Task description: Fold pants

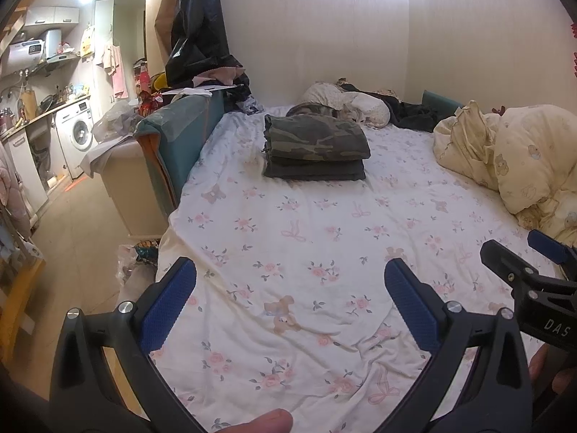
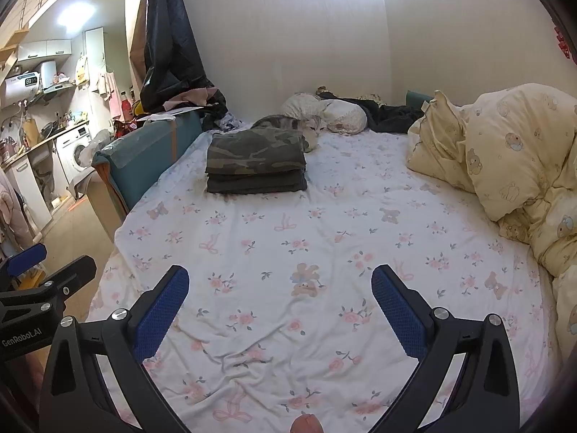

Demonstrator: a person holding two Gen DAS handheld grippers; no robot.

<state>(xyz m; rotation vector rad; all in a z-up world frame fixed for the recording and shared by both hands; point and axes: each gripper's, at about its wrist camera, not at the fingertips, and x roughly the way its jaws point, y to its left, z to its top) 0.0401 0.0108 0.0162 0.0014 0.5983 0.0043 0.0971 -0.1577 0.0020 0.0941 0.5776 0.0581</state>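
Looking along the left wrist view first, the left gripper point(image 1: 290, 294) hangs spread wide and empty over the near edge of the bed point(image 1: 360, 216), its blue pads point(image 1: 167, 305) well apart above bare flowered sheet. The pants point(image 1: 315, 148), camouflage cloth already folded into a squared stack, lie toward the far left side of the bed, close to the teal side panel point(image 1: 180, 133) and just in front of a cat point(image 1: 346, 112) curled by the pillows. At the right margin the right gripper point(image 1: 519, 256) shows, apart from everything. From the right wrist view, that gripper point(image 2: 279, 296) is likewise wide and holds nothing, and the stack point(image 2: 256, 160) sits well away beyond it, with the cream duvet point(image 2: 505, 158) heaped along the right edge. Judging by the tidy stack, folding looks finished; doing this step well probably means lifting both tools clear without snagging the sheet, and if the stack needs squaring, approaching from its near edge so the cat is not disturbed.
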